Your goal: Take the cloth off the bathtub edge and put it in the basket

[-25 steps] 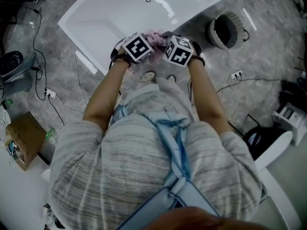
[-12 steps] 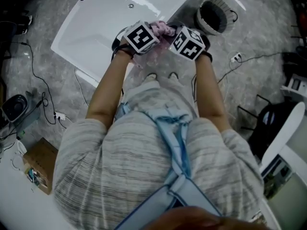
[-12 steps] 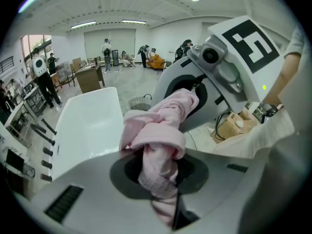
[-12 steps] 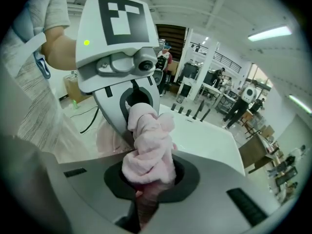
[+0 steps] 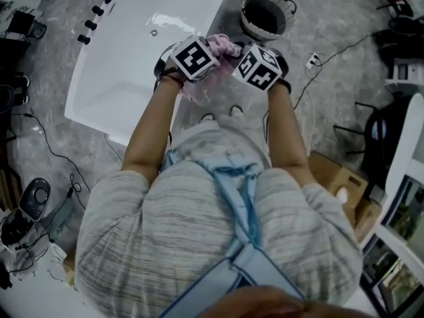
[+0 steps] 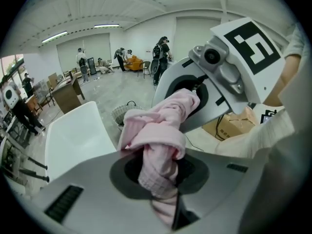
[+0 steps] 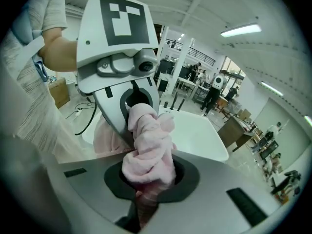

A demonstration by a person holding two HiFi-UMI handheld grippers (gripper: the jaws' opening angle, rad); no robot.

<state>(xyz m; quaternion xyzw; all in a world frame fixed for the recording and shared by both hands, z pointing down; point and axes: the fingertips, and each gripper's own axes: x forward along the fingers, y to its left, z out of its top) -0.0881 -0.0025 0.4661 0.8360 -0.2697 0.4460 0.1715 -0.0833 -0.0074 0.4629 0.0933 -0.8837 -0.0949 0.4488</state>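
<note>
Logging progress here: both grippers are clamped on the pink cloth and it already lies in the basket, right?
Not quite. Both the left gripper and right gripper are clamped on the pink cloth, but the head view shows it held up between them, outside the basket.

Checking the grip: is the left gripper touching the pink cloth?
Touching. The left gripper view shows the left gripper with its jaws clamped on the pink cloth.
</note>
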